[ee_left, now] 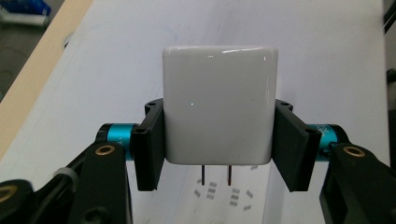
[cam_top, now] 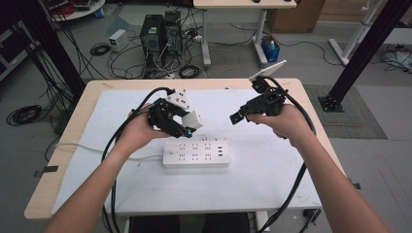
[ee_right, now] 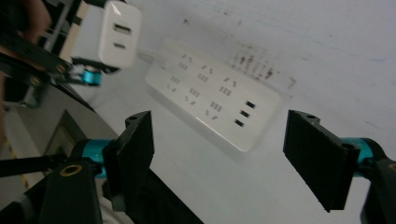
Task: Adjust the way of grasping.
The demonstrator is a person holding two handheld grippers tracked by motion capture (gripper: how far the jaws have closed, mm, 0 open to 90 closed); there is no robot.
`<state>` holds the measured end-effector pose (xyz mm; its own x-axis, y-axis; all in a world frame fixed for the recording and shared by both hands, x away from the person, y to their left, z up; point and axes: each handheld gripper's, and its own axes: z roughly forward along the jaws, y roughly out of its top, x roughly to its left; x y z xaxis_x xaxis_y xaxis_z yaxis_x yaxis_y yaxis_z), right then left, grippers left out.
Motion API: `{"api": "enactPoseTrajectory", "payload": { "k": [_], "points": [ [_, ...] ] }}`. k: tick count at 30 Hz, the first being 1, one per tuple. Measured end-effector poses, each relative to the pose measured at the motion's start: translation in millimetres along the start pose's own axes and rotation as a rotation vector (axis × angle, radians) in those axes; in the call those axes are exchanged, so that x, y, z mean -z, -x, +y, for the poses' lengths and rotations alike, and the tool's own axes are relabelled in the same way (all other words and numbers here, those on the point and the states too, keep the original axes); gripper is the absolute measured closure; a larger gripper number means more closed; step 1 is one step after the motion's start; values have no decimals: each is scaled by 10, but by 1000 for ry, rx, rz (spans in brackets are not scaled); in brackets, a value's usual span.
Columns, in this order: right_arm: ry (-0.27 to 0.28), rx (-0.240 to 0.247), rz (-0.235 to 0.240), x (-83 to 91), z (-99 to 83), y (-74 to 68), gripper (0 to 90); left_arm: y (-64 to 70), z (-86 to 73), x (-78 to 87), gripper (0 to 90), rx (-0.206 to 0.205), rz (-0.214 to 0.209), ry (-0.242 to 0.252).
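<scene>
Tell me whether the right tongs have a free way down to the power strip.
Probably yes: the right tongs hang open above the power strip, nothing between; the left tongs grip the charger off to one side.

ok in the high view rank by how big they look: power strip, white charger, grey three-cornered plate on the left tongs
1. power strip, clearly largest.
2. and 3. white charger and grey plate look alike; both are held up nearer the camera, so no ranking.
</scene>
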<state>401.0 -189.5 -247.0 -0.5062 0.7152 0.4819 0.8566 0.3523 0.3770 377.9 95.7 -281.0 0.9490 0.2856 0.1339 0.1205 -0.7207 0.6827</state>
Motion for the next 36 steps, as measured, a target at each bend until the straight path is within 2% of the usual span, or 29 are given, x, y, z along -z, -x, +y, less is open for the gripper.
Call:
{"api": "enactPoseTrajectory", "payload": {
  "k": [2, 5, 9, 13, 17, 20, 21, 23, 24, 25, 26, 27, 29, 31, 33, 36],
  "points": [
    [15, -25, 30, -28, 18, -39, 251, 42, 32, -29, 426, -5, 7, 46],
    [35, -54, 75, -62, 33, -92, 258, 95, 88, -77, 427, -9, -19, 108],
    [36, -76, 125, -117, 55, -168, 266, 166, 176, -163, 427, -25, -38, 123],
    [6, -102, 132, -238, 78, -210, 272, 200, 235, -212, 427, -34, -47, 142],
    [7, -126, 168, -346, 95, -222, 362, 218, 280, -236, 427, -49, -43, 151],
    [-12, -116, 170, -413, 105, -234, 554, 230, 296, -243, 426, -57, -32, 142],
    [-8, -116, 180, -425, 104, -233, 582, 237, 291, -244, 426, -65, -12, 137],
    [-1, -126, 199, -431, 114, -216, 613, 252, 293, -245, 423, -66, 9, 129],
    [1, -121, 199, -435, 119, -209, 623, 250, 300, -247, 419, -75, 12, 112],
    [-6, -112, 201, -445, 124, -212, 624, 254, 307, -256, 402, -65, 20, 97],
    [-11, -101, 199, -450, 131, -214, 625, 257, 309, -267, 337, -71, 47, 77],
    [-9, -94, 187, -442, 136, -223, 625, 259, 306, -267, 296, -80, 61, 54],
    [0, -68, 176, -397, 146, -215, 625, 248, 263, -254, 268, -90, 68, 6],
    [15, -22, 131, -307, 164, -217, 624, 231, 200, -234, 215, -66, 75, -34],
    [10, 42, 57, -216, 175, -227, 624, 177, 106, -183, 215, -45, 70, -94],
    [-24, 161, -108, -117, 181, -285, 624, 85, -65, -62, 215, -13, 91, -184]
  ]
}}
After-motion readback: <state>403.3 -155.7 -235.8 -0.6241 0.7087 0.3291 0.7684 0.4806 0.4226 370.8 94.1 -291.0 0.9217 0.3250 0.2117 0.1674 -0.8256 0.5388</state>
